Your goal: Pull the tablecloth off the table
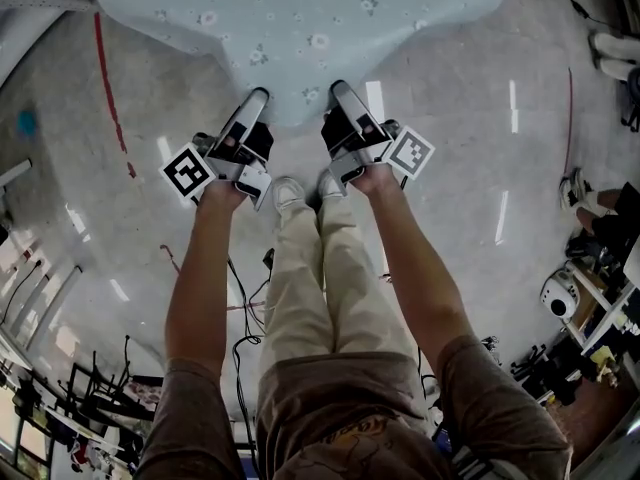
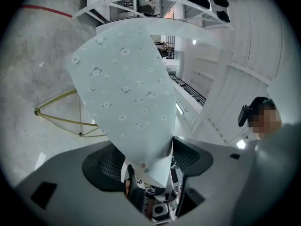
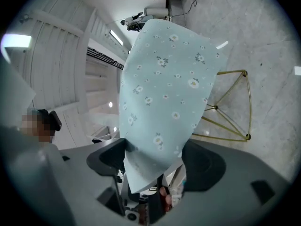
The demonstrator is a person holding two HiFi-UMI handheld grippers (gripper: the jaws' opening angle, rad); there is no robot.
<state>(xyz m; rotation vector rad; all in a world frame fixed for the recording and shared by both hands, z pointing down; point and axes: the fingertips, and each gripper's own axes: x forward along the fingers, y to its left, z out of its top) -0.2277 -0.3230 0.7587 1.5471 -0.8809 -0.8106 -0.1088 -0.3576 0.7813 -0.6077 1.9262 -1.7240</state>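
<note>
Both the left gripper [image 1: 257, 98] and right gripper [image 1: 341, 90] pinch the floral tablecloth [image 1: 300, 18] at its near edge, so a level, evenly matched pull looks best.

Open floor [image 1: 480, 128] either side of the tablecloth [image 1: 300, 18]; the person's legs [image 1: 320, 268] close behind it.

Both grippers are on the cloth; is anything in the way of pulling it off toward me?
Nothing visible does. The left gripper and right gripper are shut on the tablecloth at its near edge, nothing lies on the part of it in view, and behind them stand only your own shoes.
</note>
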